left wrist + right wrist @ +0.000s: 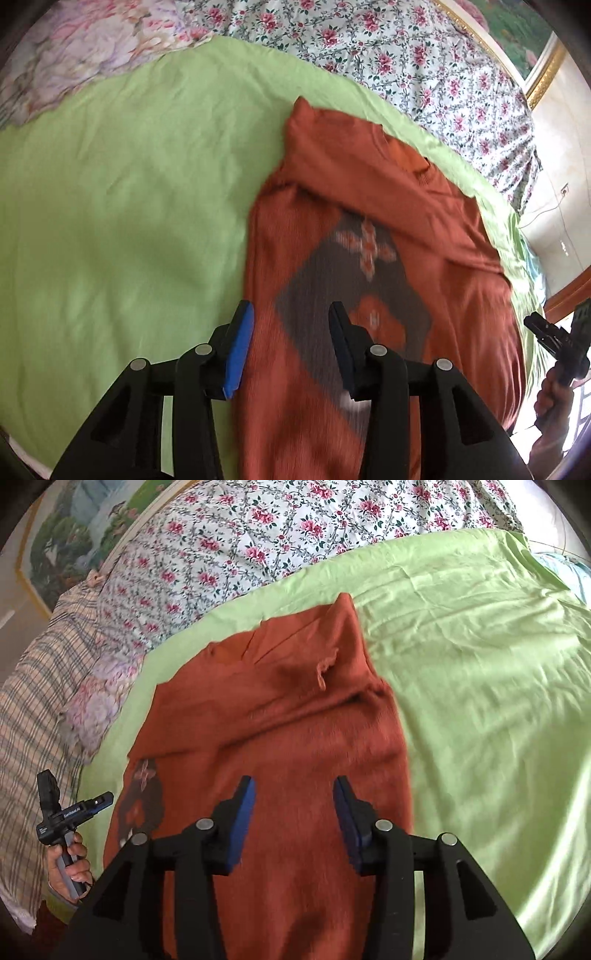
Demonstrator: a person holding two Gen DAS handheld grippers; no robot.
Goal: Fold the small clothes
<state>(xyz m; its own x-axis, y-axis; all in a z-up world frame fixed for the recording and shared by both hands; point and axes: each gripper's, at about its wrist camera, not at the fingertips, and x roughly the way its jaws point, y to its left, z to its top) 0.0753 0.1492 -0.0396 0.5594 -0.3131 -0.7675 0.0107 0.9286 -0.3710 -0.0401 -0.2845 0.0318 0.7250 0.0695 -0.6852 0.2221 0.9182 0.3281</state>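
On the light-green bedsheet point(122, 206) lies a rust-orange T-shirt point(369, 206), spread with its collar toward the far edge and one sleeve folded across the chest. A dark diamond-shaped print point(354, 280) with orange motifs shows on its front; in the right wrist view only a sliver of that print appears at the shirt's left edge, the rest being plain orange cloth.

Over the shirt's lower part hangs the left gripper point(291, 347), its blue-padded fingers point(240, 350) spread apart with nothing between them, one finger above the shirt's side edge and the other above the print. Whether the pads touch the cloth cannot be told. The right gripper point(294, 819) likewise hangs with fingers parted and nothing held, above the plain side of the shirt.

Beyond the sheet lies a floral quilt point(280, 528), with a plaid pillow point(40, 679) beside it. A framed landscape painting point(70, 539) stands behind the bedding.
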